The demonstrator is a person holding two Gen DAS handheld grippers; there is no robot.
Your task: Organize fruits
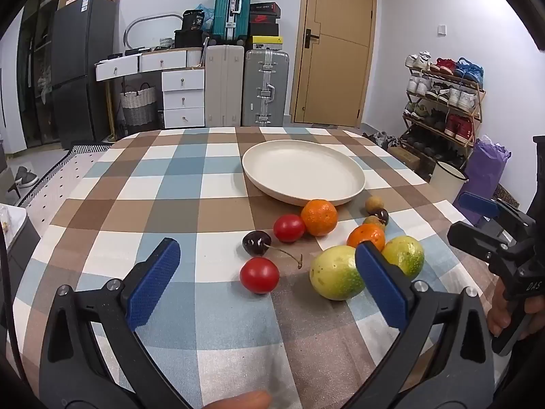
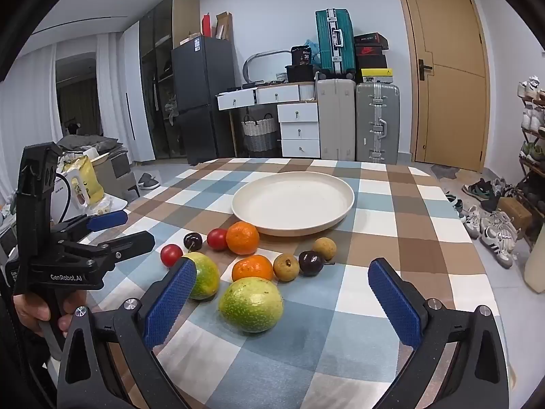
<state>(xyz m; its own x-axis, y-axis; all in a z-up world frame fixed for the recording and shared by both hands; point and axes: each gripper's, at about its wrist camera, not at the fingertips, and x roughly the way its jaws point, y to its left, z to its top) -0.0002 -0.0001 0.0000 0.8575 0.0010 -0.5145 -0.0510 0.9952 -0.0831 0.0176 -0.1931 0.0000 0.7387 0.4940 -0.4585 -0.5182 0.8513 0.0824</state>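
Both tongs, left (image 1: 267, 274) and right (image 2: 281, 291), gape wide, holding nothing. Fruits lie loose on the checked surface (image 2: 391, 184) just before the cream plate (image 2: 293, 201): glossy red tomatoes (image 1: 259, 275), dimpled mandarins (image 2: 242, 237), speckled yellow-green fruits (image 2: 251, 304), dark cherries (image 1: 257, 243).

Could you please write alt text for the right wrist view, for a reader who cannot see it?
The open right gripper hovers over a checked tablecloth, with a green-yellow fruit lying between its blue pads. Beyond lie oranges, red tomatoes, dark cherries and small brown fruits before an empty cream plate; the open left gripper is at left.
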